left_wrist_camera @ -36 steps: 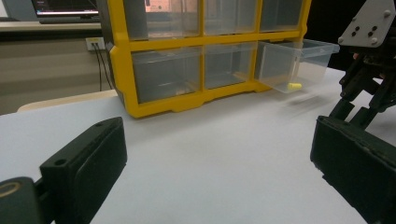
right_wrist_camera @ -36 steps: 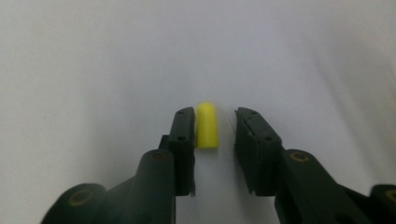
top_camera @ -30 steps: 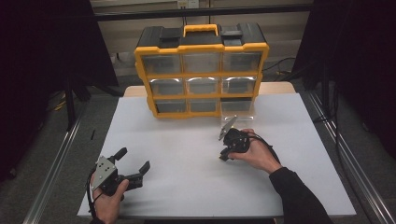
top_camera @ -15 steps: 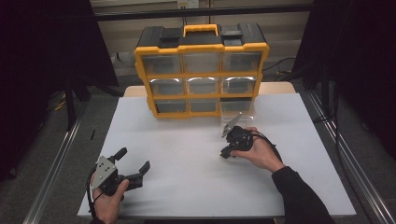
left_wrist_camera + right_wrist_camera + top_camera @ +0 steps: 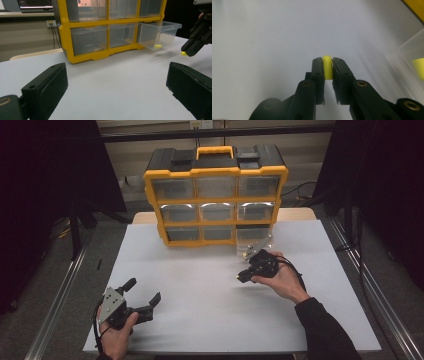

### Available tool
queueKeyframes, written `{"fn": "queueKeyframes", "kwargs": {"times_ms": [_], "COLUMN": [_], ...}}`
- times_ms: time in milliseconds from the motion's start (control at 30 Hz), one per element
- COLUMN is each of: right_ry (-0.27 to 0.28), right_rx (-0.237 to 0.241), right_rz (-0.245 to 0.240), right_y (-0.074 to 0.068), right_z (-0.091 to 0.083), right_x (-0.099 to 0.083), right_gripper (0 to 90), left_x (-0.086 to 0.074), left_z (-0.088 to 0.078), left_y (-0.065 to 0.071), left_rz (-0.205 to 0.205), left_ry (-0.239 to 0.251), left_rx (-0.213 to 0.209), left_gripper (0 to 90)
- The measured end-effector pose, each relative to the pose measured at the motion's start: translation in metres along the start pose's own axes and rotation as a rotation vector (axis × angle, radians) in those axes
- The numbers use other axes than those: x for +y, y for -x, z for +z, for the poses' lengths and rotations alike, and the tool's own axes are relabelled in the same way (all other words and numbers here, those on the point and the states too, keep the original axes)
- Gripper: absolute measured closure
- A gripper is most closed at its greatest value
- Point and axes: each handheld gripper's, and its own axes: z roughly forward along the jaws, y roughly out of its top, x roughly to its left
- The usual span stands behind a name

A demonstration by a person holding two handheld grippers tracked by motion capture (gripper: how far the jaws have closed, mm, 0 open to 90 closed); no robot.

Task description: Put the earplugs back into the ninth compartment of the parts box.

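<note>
A yellow and black organizer (image 5: 215, 195) stands at the back of the white table, with its clear bottom-right drawer (image 5: 252, 237) pulled out. That drawer (image 5: 160, 32) has a small yellow piece (image 5: 157, 46) lying in it. My right gripper (image 5: 241, 277) hovers just in front of the drawer, shut on another small yellow piece (image 5: 327, 65), which sits pinched between its fingertips (image 5: 318, 67). From the left gripper view, the right gripper (image 5: 192, 48) carries that piece (image 5: 183, 53) at its tip. My left gripper (image 5: 144, 291) rests at the front left, open and with nothing in it.
The white table top (image 5: 200, 285) spreads between the two hands. The organizer's other drawers (image 5: 90, 40) are pushed in. Metal rails run along both sides of the table, and dark curtains hang behind.
The right hand has lifted slightly and drifted toward the open drawer, still gripping the yellow piece. The left hand has stayed where it was.
</note>
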Motion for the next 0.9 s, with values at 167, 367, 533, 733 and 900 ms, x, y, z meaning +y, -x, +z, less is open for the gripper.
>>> {"fn": "queueKeyframes", "kwargs": {"times_ms": [167,367,533,733,900], "right_ry": [0.042,0.073,0.089,0.125,0.141], "right_rx": [-0.012,-0.025,-0.033,-0.052,-0.06], "right_rz": [-0.003,-0.007,-0.014,-0.017,-0.022], "right_y": [-0.001,-0.001,0.0,0.001,0.003], "right_z": [-0.011,-0.021,-0.03,-0.042,-0.049], "right_x": [0.001,0.003,0.006,0.009,0.015], "right_gripper": [80.4,80.4,80.4,80.6,80.7], "left_x": [0.0,0.0,-0.001,-0.001,0.0], "left_z": [0.0,0.0,0.001,0.0,0.0], "left_y": [0.0,0.0,0.001,0.001,0.001], "left_rz": [-0.002,-0.005,0.004,-0.007,-0.009], "left_ry": [0.001,0.005,-0.003,0.003,0.004], "left_rx": [0.001,0.003,-0.003,0.012,0.01], "left_gripper": [3.8,3.8,3.8,3.8,3.8]}}
